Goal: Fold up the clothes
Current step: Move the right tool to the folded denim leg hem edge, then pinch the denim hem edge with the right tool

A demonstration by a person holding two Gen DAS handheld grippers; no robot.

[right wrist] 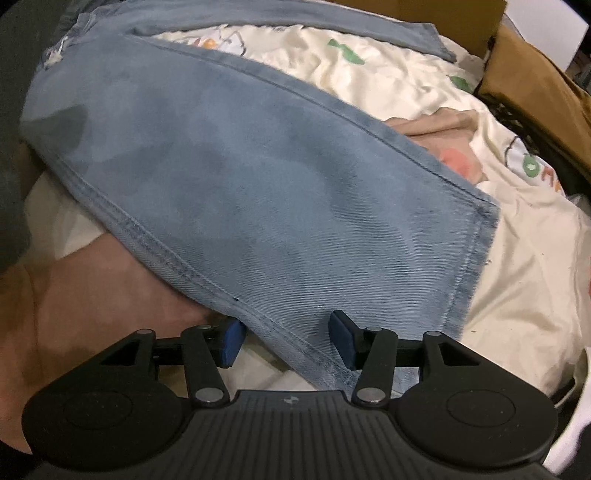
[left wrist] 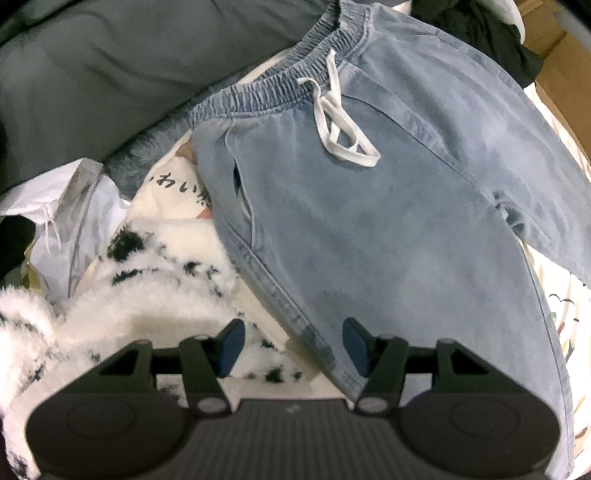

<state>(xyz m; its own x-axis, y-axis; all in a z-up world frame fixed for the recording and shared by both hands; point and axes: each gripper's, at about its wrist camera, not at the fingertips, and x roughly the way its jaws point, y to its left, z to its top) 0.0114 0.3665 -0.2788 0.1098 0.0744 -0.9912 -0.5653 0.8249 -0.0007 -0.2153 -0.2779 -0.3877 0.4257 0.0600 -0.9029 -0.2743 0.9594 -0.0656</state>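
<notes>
Light blue denim trousers (left wrist: 369,206) with an elastic waistband and a white drawstring (left wrist: 336,122) lie spread on a printed cream bedsheet (right wrist: 517,280). My left gripper (left wrist: 293,347) is open, its blue pads astride the trousers' side seam near the hip. In the right wrist view one trouser leg (right wrist: 258,192) runs to its hem at the right. My right gripper (right wrist: 286,341) is open, its pads on either side of the leg's lower seam edge. The other leg (right wrist: 295,26) lies further back.
A fluffy white garment with black spots (left wrist: 122,295) lies left of the trousers. A grey-green duvet (left wrist: 110,66) fills the back left. A white plastic bag (left wrist: 66,206) sits at the left. Dark clothing (left wrist: 491,33) and cardboard boxes (right wrist: 535,88) stand at the right.
</notes>
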